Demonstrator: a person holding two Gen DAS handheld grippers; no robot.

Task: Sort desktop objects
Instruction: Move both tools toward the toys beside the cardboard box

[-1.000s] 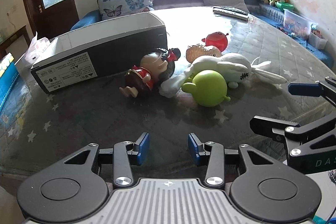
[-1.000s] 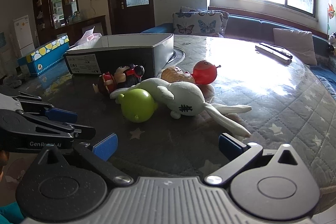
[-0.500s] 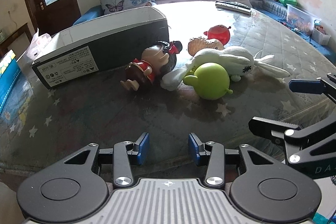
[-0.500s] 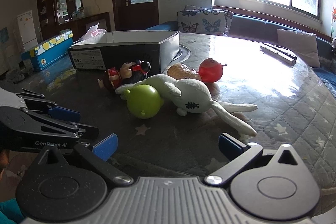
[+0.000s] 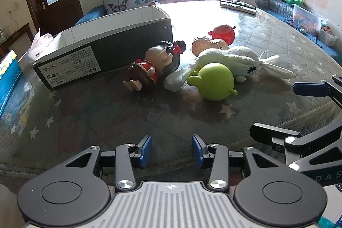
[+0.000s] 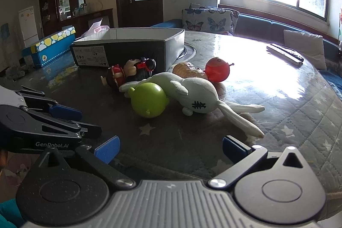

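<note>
Left of frame: open cardboard box [image 5: 102,50], nothing visible inside. Centre: doll [image 5: 154,65], green ball toy [image 5: 215,81], white plush rabbit [image 5: 235,61], red toy [image 5: 223,33], all unsorted. Left gripper [image 5: 172,150] narrowly parted, empty; right gripper [image 6: 170,147] wide, empty.

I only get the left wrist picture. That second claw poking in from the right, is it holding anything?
Observer: No. The right wrist view shows the right gripper wide open, with nothing between its blue pads.
Operator: Any writing on the claw I'm looking along?
Observer: Yes. Seen from the side, the left gripper has GenRobot.AI printed on its body.
Operator: What's off to the left, past the box?
Observer: A white fridge stands against the far wall, well left of the box.
</note>
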